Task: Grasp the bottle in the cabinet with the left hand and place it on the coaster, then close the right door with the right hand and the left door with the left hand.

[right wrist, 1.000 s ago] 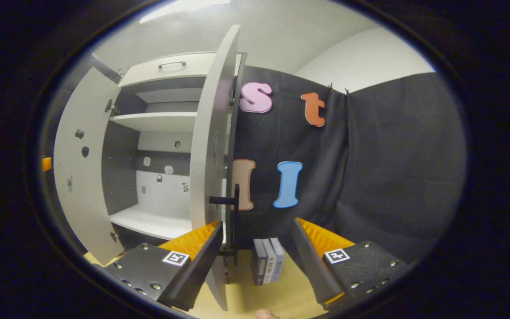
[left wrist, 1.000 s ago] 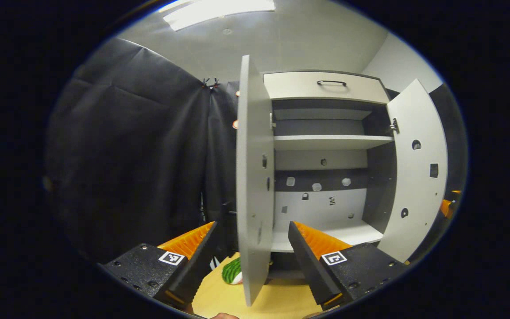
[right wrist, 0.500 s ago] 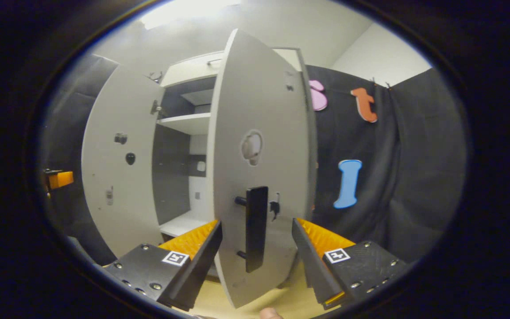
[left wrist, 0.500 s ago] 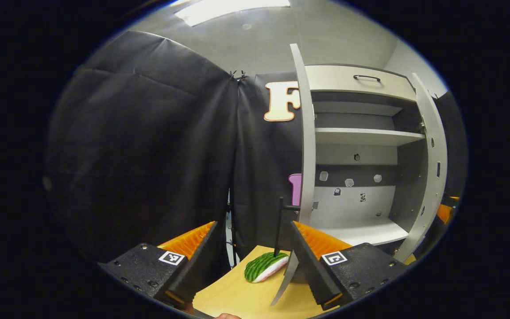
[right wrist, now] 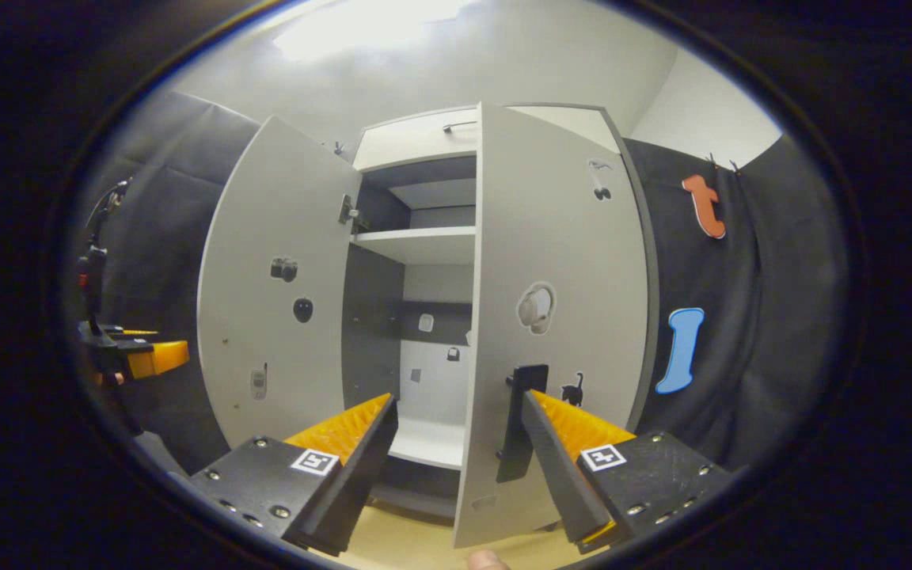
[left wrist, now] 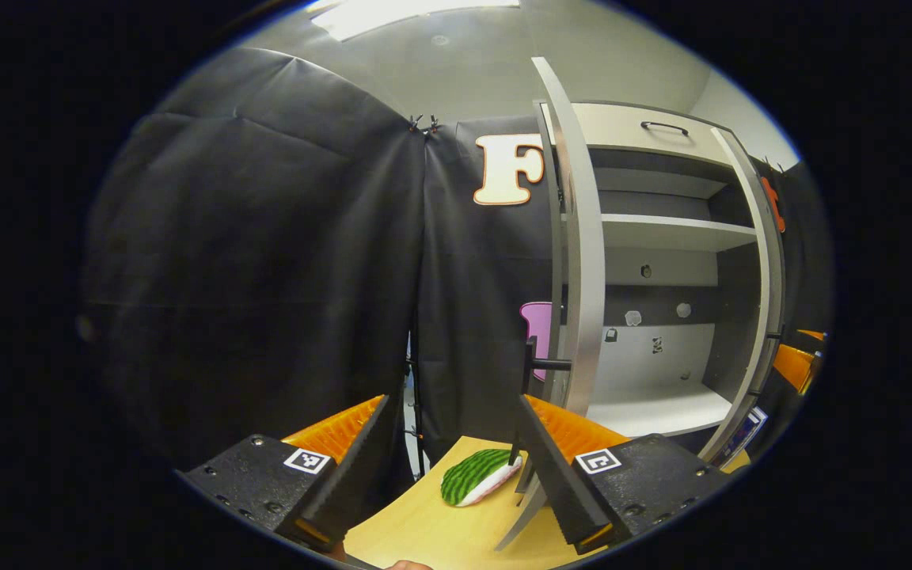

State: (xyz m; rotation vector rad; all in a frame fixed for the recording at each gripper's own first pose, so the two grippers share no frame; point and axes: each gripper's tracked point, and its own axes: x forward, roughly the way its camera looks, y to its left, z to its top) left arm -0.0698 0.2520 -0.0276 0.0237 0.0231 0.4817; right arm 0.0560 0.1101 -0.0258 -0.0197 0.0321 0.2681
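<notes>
The cabinet (right wrist: 424, 237) stands on a light wooden table (left wrist: 440, 538) with its white shelves bare. In the right gripper view the right door (right wrist: 551, 317) is swung most of the way in, its outer face toward the camera, with small stickers on it and a black bar handle (right wrist: 518, 423) low on its free edge. The right gripper (right wrist: 460, 455) sits spread wide just in front of that edge; its right-hand finger overlaps the handle in the picture, but whether they touch cannot be told. Nothing is held between the fingers. The left door (right wrist: 282, 293) stands wide open, inner face showing.

In the left gripper view that left door (left wrist: 579, 261) appears nearly edge-on, its own black handle (left wrist: 539, 366) pointing out toward the black cloth wall. The left gripper (left wrist: 452, 459) is also spread wide and grips nothing, held low beside the door. A green-striped, watermelon-patterned coaster (left wrist: 478, 476) lies on the table beyond its fingers. The other gripper appears at the far left edge of the right gripper view.
</notes>
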